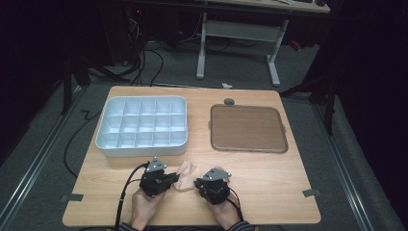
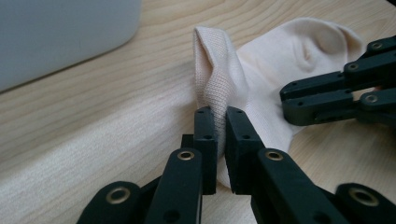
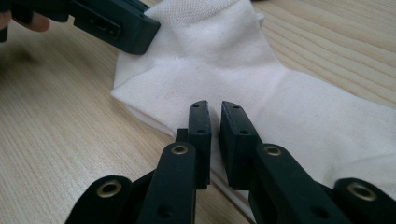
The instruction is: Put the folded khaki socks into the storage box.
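A cream sock (image 1: 188,172) lies on the wooden table near its front edge, between my two grippers. My left gripper (image 1: 175,179) comes at it from the left. In the left gripper view, this gripper (image 2: 221,119) is shut on the sock's (image 2: 280,60) ribbed cuff, which stands up in a fold between the jaws. My right gripper (image 1: 197,183) reaches in from the right. In the right gripper view, its jaws (image 3: 215,112) stand almost together, pinching the near edge of the sock (image 3: 224,60). The left gripper (image 3: 135,28) grips the far end.
A white tray with several compartments (image 1: 103,139) stands at the back left, its wall (image 2: 60,37) close behind the sock. A flat brown tray (image 1: 248,129) lies at the back right, with a small grey disc (image 1: 229,101) behind it. Tape marks sit near both front corners.
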A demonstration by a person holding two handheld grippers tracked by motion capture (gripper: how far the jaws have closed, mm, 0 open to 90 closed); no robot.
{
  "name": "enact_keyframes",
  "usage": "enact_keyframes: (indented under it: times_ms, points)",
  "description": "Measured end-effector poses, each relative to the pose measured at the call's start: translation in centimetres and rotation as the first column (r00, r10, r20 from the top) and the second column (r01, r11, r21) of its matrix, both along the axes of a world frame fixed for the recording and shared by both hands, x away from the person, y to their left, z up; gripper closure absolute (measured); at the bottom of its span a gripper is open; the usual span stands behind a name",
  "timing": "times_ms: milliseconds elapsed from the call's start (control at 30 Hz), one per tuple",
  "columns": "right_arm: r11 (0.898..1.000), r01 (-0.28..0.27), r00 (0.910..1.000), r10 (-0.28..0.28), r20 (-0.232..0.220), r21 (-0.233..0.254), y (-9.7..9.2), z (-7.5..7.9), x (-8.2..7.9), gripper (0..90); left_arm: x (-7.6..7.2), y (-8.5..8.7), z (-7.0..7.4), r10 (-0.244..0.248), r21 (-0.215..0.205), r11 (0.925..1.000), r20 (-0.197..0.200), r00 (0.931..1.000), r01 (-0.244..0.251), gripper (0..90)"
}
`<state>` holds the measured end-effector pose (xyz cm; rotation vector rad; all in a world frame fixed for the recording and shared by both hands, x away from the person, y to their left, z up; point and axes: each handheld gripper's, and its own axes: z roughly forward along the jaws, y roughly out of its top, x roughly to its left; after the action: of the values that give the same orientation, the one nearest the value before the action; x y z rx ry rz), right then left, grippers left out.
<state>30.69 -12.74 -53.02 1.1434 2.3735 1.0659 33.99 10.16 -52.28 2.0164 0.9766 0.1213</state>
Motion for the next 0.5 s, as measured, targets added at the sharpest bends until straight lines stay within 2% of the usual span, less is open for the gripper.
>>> enact_keyframes:
  times_ms: [200, 400, 500]
  points:
    - [1.0, -0.003, 1.0, 0.003, -0.007, -0.002, 0.0, 0.0, 0.1, 84.4, 0.0, -0.1, 1.0, -0.015, -0.026, 0.9995, 0.013, 0.9998, 0.016, 84.5]
    - [1.0, -0.014, 0.9998, 0.014, -0.011, 0.0, -0.1, 0.0, 0.2, 85.7, -0.1, -0.1, 1.4, -0.031, -0.034, 0.9989, 0.026, 0.9992, 0.032, 84.4]
    - [1.0, -0.019, 0.9995, 0.019, -0.024, 0.014, -0.2, 0.0, 0.4, 86.4, -0.2, -0.1, 1.7, -0.041, -0.042, 0.9982, 0.033, 0.9986, 0.042, 84.4]
